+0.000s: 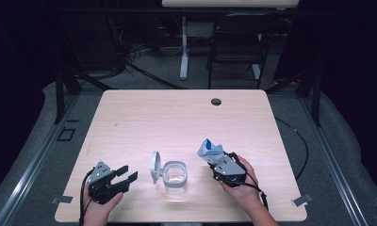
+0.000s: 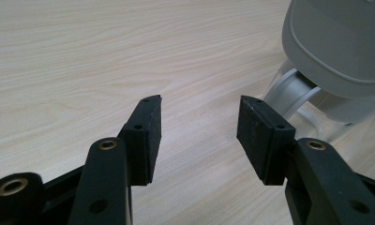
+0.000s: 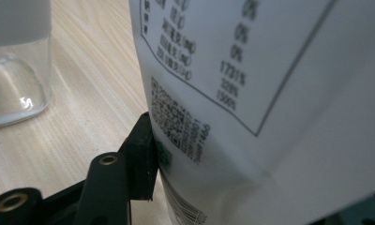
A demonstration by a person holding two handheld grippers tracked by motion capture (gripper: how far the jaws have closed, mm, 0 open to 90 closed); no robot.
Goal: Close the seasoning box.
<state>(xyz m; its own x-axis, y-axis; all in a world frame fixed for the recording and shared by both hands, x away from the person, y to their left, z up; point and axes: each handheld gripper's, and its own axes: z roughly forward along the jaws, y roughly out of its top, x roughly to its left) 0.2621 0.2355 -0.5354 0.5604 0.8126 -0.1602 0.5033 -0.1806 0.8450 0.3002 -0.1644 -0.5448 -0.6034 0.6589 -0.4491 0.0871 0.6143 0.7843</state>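
A clear glass jar with its grey hinged lid flipped open stands near the table's front edge. My left gripper rests open to the jar's left, nothing between its jaws; in the left gripper view the lid looms at upper right beyond the open gripper. My right gripper is shut on a white and blue packet just right of the jar. In the right gripper view the packet shows a printed table and barcode, and the jar sits at left.
The light wooden table has a cable hole near its far edge. Beyond it stand a dark chair and a white desk leg on grey floor.
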